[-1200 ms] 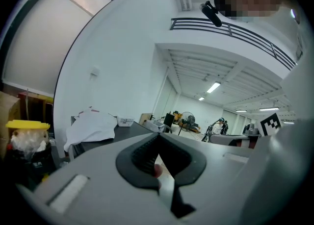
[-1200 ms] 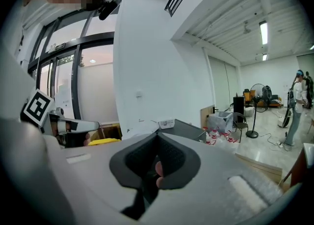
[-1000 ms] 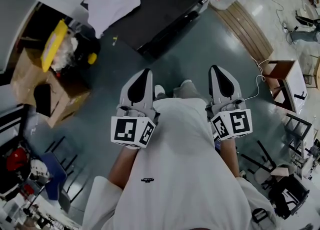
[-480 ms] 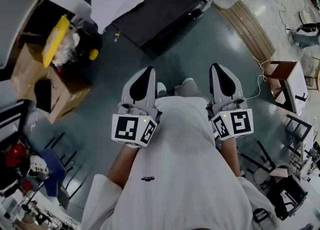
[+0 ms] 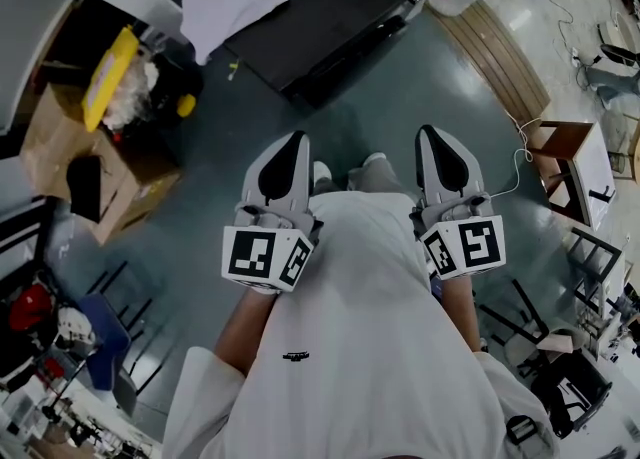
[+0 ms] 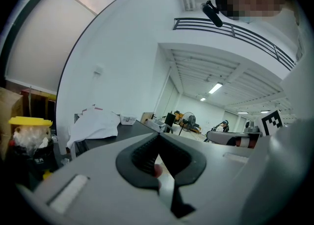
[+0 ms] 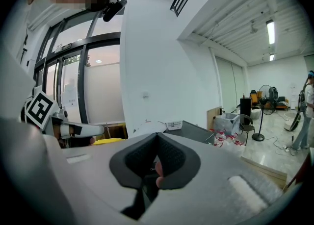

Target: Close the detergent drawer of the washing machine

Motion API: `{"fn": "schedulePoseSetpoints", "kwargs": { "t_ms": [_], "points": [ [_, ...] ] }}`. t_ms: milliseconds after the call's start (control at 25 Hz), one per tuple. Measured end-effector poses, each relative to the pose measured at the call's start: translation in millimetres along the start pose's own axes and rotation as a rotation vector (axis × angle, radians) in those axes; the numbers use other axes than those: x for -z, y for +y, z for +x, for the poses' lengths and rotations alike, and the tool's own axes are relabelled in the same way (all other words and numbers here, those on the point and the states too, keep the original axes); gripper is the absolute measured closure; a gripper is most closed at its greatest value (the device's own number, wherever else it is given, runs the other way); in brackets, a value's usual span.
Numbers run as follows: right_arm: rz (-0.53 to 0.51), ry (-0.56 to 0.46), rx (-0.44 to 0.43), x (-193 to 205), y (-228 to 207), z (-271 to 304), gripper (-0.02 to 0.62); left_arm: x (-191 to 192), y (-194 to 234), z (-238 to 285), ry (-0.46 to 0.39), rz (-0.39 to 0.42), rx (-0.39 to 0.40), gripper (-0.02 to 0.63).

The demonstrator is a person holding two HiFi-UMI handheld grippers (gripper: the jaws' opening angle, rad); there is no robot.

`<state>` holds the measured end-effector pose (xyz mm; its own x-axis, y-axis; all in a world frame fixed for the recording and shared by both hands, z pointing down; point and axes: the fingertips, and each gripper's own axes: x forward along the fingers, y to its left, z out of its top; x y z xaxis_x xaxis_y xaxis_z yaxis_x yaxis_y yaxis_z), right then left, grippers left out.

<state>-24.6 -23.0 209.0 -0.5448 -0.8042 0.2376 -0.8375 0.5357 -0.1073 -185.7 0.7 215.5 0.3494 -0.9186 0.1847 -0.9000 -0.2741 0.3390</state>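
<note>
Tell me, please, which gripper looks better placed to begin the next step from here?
Neither, as far as I can tell: the left gripper and right gripper sit level on either side of the person's torso, both with jaws together on nothing, and no washing machine shows in any view.

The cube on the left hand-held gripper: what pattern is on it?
Black-and-white square markers on the white cube, clearest in the head view.
</note>
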Motion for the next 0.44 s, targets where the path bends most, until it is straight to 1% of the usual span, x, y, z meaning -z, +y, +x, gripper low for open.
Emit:
{"fn": "schedulePoseSetpoints", "kwargs": {
  "t_ms": [440],
  "points": [
    [-0.002, 0.007, -0.017, 2.0, 6.3, 6.1, 0.597, 3.1, 8.3, -2.5, 0.0, -0.017, -0.016, 0.595]
  ]
}}
